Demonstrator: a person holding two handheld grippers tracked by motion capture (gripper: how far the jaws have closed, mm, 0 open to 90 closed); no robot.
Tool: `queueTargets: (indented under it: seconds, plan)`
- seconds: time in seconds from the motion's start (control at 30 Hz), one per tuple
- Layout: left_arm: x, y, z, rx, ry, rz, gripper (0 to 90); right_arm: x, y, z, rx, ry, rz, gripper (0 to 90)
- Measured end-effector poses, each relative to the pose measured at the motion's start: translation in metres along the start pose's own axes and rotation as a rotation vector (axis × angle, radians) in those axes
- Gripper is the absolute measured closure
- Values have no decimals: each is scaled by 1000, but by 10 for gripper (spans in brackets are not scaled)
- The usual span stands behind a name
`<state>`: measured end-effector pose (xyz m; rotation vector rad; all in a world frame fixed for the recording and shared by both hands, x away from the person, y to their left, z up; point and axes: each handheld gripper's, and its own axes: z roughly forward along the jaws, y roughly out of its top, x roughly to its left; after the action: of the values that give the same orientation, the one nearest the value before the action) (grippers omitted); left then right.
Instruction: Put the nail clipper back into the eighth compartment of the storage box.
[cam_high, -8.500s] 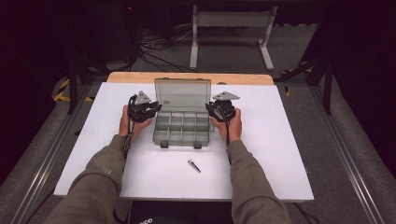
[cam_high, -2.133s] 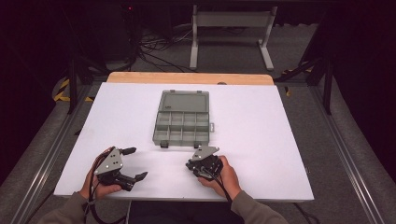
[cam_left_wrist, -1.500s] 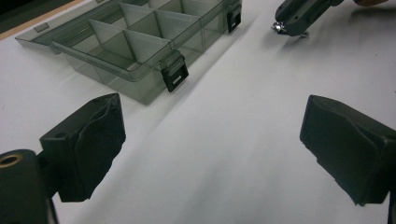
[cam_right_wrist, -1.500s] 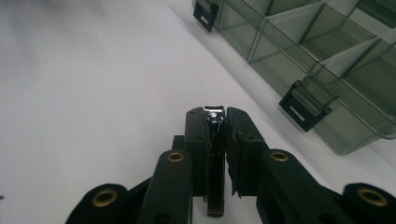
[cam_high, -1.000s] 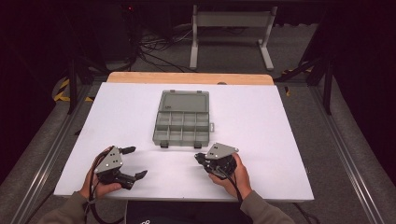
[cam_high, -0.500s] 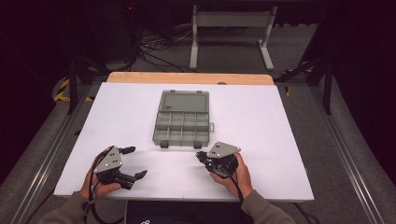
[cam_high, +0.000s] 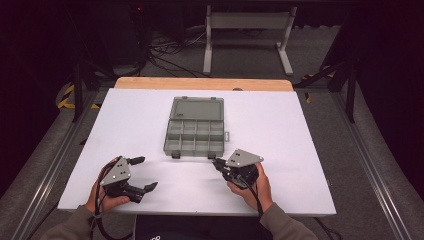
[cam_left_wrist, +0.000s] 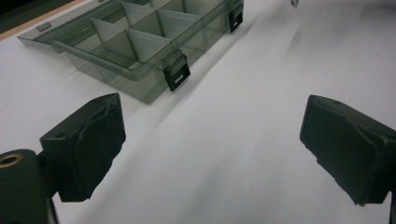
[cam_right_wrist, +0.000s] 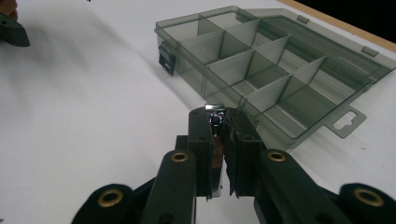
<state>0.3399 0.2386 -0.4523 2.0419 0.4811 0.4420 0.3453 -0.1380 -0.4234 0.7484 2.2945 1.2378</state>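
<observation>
A clear grey organiser box (cam_high: 195, 132) lies open mid-table, lid flat behind it, its compartments looking empty (cam_right_wrist: 271, 70). Just before its front right corner, my right gripper (cam_high: 217, 164) is shut on a small shiny metal piece (cam_right_wrist: 215, 117), which sticks up between the pads. My left gripper (cam_high: 145, 173) rests at the front left, open, with nothing between its jaws (cam_left_wrist: 212, 140). It faces the box's front wall (cam_left_wrist: 140, 51), well short of it.
The white tabletop (cam_high: 300, 150) ends in a wooden strip (cam_high: 200, 83) at the far side. Two black latches (cam_left_wrist: 176, 74) hang off the box's front wall, and a hang tab (cam_right_wrist: 346, 122) sticks out of its right end.
Both grippers have come back from the box's sides to the table's front. The metal piece that lay on the table is now in the right gripper, which has edged slightly right.
</observation>
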Motion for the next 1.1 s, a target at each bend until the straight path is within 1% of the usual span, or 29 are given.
queueTargets:
  seconds: [0.1,0.23,0.27,0.6,0.67,0.8,0.9,0.97,1.1]
  plan:
    - [0,0,0,3,1,5,77,-2,1,-2,-19,-21,6,820]
    - [0,0,0,-1,-2,6,77,-5,1,-5,-34,-32,17,820]
    - [0,0,0,-2,-2,-1,76,-5,1,-5,-36,-37,18,820]
    - [0,0,0,2,2,3,76,-11,5,-10,-59,-59,22,820]
    - [0,0,0,2,3,3,76,-11,6,-10,-58,-56,24,820]
    - [0,0,1,5,1,2,76,-14,8,-12,-74,-66,32,820]
    - [0,0,1,5,5,2,76,-16,10,-12,-83,-64,40,820]
    - [0,0,0,4,6,3,76,-17,11,-11,-86,-59,49,820]
    - [0,0,0,3,5,1,76,-18,14,-7,-88,-52,52,820]
